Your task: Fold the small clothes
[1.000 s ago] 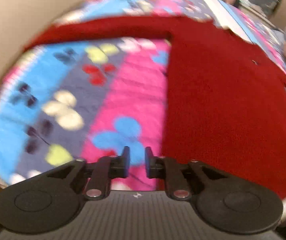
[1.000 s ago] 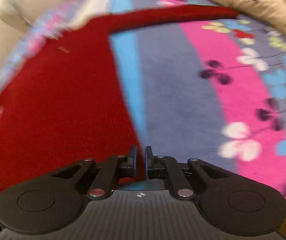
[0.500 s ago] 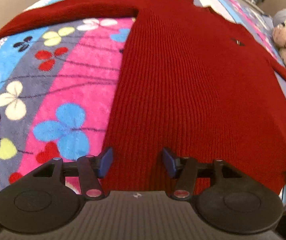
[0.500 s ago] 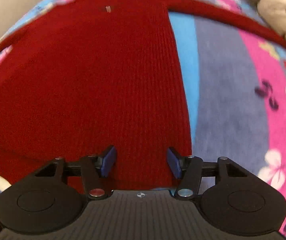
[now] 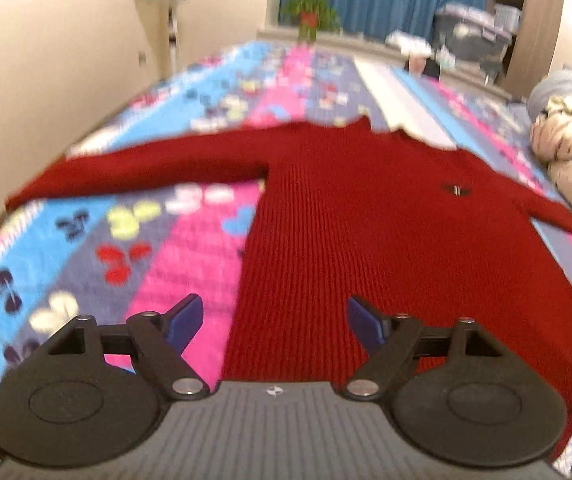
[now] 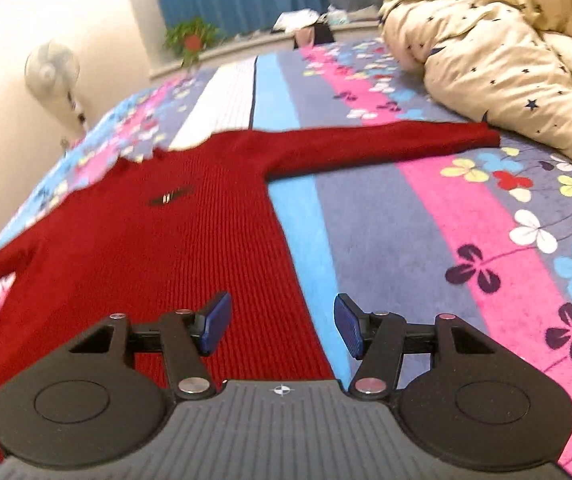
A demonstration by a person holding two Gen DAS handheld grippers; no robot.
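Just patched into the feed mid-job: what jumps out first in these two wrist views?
A red knit sweater lies flat, sleeves spread, on a bright floral striped bedspread. A cream star-print duvet is bunched by its right sleeve's cuff. Both the left gripper, jaws opening, and the right gripper hold nothing.

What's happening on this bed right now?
A person holds a claw in each hand over a red sweater spread flat, sleeves out, on a floral bedspread. The left claw is opening, nothing between its jaws; the right claw is open and empty above the hem. No fold has been made yet.
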